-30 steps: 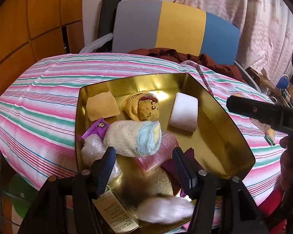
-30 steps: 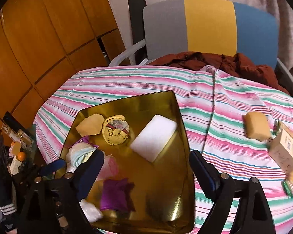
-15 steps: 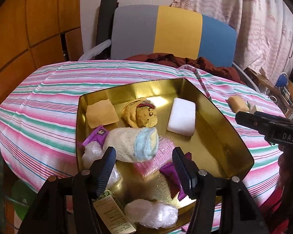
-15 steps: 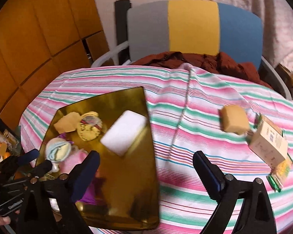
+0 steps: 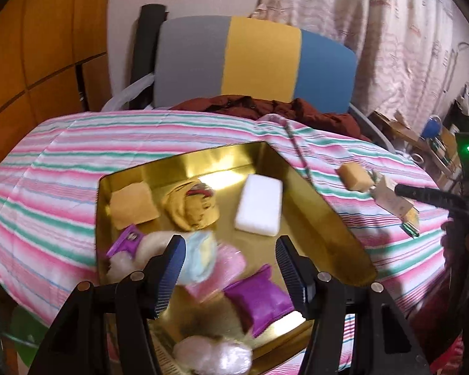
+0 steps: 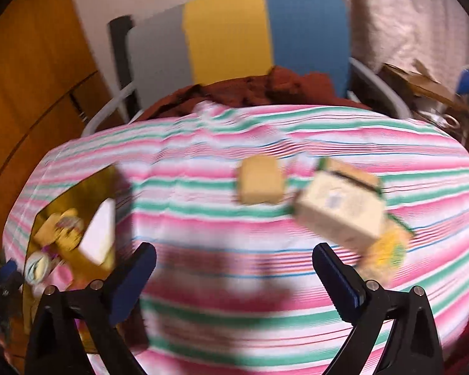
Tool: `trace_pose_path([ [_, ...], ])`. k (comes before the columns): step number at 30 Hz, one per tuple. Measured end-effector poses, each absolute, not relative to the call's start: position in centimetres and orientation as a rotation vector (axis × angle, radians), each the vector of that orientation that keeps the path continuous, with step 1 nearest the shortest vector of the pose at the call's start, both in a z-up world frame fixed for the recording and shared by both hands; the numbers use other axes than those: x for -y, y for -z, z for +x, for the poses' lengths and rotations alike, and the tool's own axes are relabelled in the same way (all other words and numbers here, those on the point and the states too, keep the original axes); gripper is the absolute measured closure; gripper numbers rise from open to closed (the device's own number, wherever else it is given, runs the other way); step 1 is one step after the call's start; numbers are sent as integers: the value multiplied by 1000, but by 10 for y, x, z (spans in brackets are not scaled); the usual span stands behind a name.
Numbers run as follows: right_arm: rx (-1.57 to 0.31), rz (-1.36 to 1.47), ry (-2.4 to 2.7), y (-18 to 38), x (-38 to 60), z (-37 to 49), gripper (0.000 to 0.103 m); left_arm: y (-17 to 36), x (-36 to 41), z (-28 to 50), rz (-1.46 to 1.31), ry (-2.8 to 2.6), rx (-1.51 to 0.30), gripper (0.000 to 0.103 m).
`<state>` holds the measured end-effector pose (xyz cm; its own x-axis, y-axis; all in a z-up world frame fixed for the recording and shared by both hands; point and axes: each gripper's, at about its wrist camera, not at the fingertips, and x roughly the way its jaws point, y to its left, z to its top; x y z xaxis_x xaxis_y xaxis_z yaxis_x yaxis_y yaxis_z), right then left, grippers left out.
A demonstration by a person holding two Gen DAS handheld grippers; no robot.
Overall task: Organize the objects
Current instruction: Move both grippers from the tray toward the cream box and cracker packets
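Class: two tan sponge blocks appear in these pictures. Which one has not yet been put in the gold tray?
The tan block on the striped cloth, beside the carton. The other block already lies in the tray, at its far left corner.

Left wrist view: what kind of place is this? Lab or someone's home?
Most likely a home living or dining room: a table under a striped tablecloth, a grey, yellow and blue chair with clothing on it, patterned curtains and wood-panelled wall.

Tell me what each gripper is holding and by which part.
Nothing is held. The left gripper is open over the gold tray; the right gripper is open above the striped tablecloth.
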<state>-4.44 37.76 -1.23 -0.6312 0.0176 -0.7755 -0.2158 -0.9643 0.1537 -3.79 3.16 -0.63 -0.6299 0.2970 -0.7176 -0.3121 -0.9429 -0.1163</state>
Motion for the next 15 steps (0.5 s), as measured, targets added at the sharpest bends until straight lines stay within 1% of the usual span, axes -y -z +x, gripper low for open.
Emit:
trace_pose_path([
  [5,-513,-1194,-2596,12,-450,-52,0,-1,-62,-39,-1094,-2489,-73,42],
  [11,-780,-1163,-2468,37,-522,-68,0,-11,-104,-40,-1055,-2393,-120,42],
  [15,-924,-1169,-2416,52,-545,-74,0,-11,-132,-44,-1047,-2351,-163,42],
])
